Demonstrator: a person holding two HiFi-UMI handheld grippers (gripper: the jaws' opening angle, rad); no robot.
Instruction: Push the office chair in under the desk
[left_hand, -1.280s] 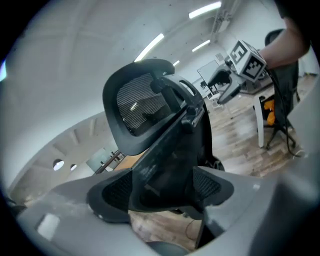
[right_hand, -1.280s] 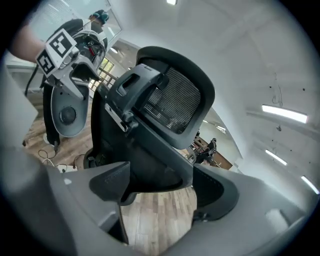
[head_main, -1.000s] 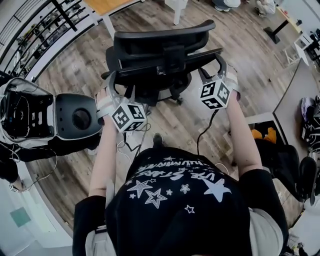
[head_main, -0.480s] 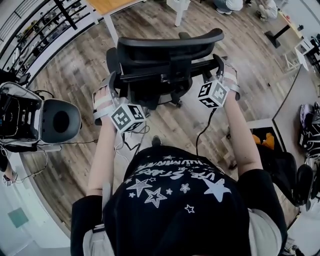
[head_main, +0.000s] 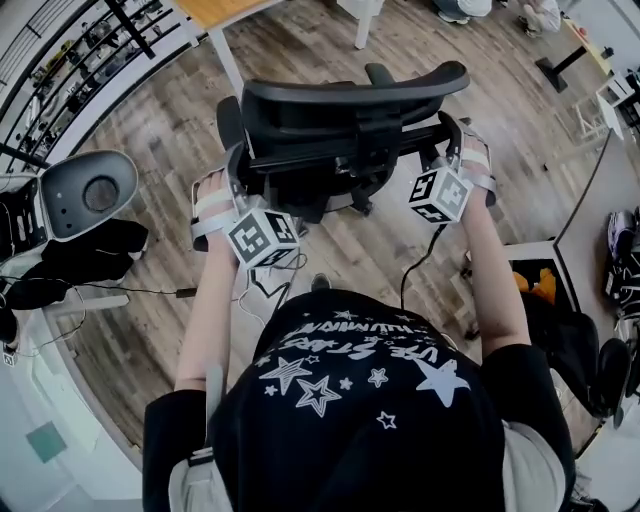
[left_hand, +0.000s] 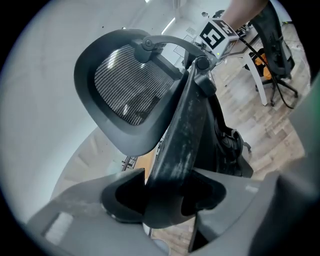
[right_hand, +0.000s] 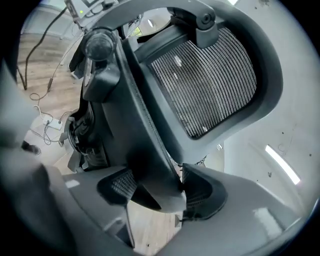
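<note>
Jaws just closed, the left gripper (head_main: 237, 172) and right gripper (head_main: 452, 138) clamp the stiff backrest edges of the probably easy-rolling office chair (head_main: 345, 115).

**Three views on one chair back**

The head view looks steeply down from above the person's shoulders onto the office chair (head_main: 330, 150) and the floor (head_main: 150, 150) around it. Each gripper view sits very close at one side of the backrest and looks along its frame. All three views share the headrest (left_hand: 130, 95), which the two gripper views see from opposite sides.
</note>
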